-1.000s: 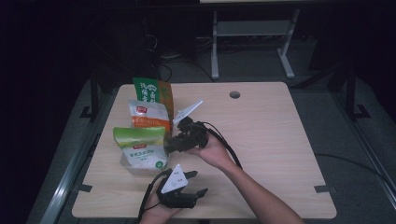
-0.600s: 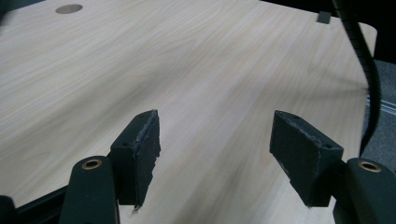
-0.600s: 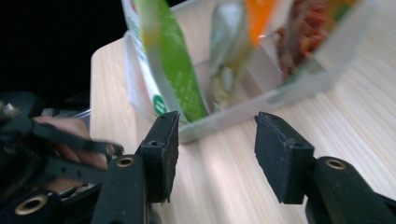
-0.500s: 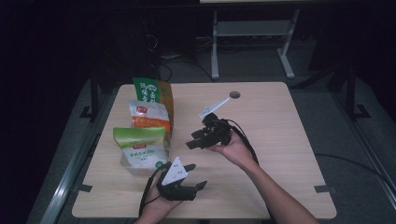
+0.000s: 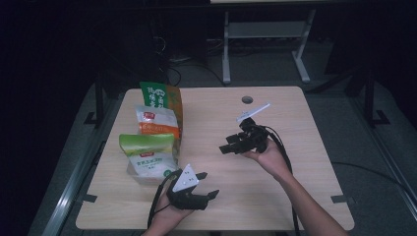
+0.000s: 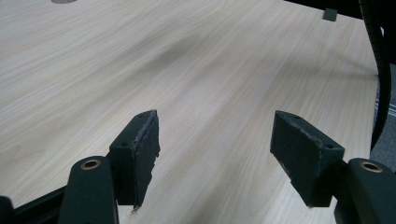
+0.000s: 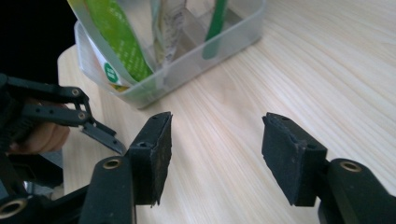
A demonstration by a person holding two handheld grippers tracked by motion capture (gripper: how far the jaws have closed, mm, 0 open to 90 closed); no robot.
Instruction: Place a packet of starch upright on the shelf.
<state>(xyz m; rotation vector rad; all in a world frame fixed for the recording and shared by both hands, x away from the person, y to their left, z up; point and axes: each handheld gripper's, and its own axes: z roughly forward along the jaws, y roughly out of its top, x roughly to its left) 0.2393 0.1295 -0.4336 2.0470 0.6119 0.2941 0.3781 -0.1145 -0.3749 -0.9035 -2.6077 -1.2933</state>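
Clear plastic bin (image 7: 219,44): we see it at the 9 o'clock side of the tabletop (image 5: 295,196), with bare wood between it and both tongs.
Green-topped pouch (image 5: 147,153): stands upright at the near end of the bin.
Red-labelled white pouch (image 5: 156,121): upright just behind it, toward 12 o'clock.
Green and orange pouch (image 5: 161,97): at the far end of the row.
Right tongs (image 5: 230,146): we see them near the middle of the tabletop, tips toward 9 o'clock; the jaws have just been opening and stand wide, nothing between them.
Left tongs (image 5: 206,186): at 6 o'clock, low above the wood, jaws wide and empty.
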